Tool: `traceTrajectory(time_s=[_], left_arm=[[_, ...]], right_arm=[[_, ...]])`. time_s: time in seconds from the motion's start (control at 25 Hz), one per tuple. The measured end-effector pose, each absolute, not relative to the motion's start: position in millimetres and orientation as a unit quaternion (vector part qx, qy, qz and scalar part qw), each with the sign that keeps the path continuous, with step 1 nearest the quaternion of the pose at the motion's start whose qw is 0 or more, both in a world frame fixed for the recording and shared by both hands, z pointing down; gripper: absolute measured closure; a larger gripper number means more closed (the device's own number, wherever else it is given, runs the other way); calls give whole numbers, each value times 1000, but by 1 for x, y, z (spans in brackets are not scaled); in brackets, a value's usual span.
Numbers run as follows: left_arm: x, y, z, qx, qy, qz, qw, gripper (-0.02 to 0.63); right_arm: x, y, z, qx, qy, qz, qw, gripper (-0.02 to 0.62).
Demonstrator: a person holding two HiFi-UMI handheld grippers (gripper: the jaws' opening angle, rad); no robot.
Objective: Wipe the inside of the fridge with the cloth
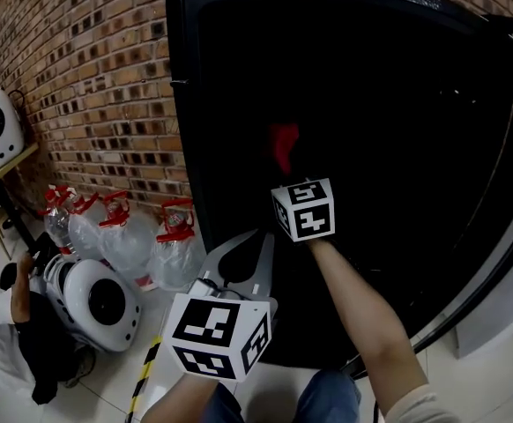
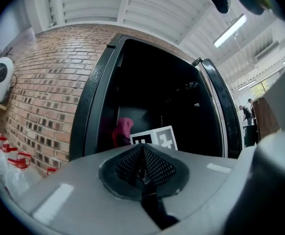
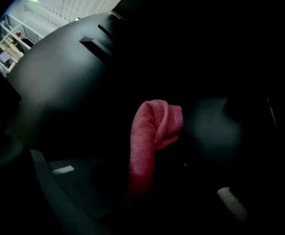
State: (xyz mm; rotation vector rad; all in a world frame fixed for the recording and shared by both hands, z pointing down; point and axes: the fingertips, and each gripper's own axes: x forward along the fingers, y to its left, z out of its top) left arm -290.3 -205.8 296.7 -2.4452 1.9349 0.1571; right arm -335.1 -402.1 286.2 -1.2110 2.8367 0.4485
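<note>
Now – right gripper [image 1: 288, 176] grips one red cloth [image 3: 150, 136] inside fridge [image 1: 179, 104]; left gripper [image 2: 143, 167] closed.

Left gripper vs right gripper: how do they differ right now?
The left gripper is shut on nothing; the right gripper is shut on the red cloth. The left gripper hangs outside the fridge, low in front of its opening; the right gripper sits inside the dark interior. Both carry a marker cube.
</note>
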Motion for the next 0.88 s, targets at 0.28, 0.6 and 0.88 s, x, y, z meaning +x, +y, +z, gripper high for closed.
traceTrajectory(time_s=[0.28,0.6,0.88], left_arm=[[-287,-204,309,-788,615,38,9,591],[-283,-216,311,-790,611,42,12,591],[-259,-240,302,-810,584,43,19,591]], right_arm=[[-333,-440,295,-418,900,127,8,535],[-277,-464,295,-480,869,120,-7,535],[-216,-472,295,-543,832,112,-16,535]])
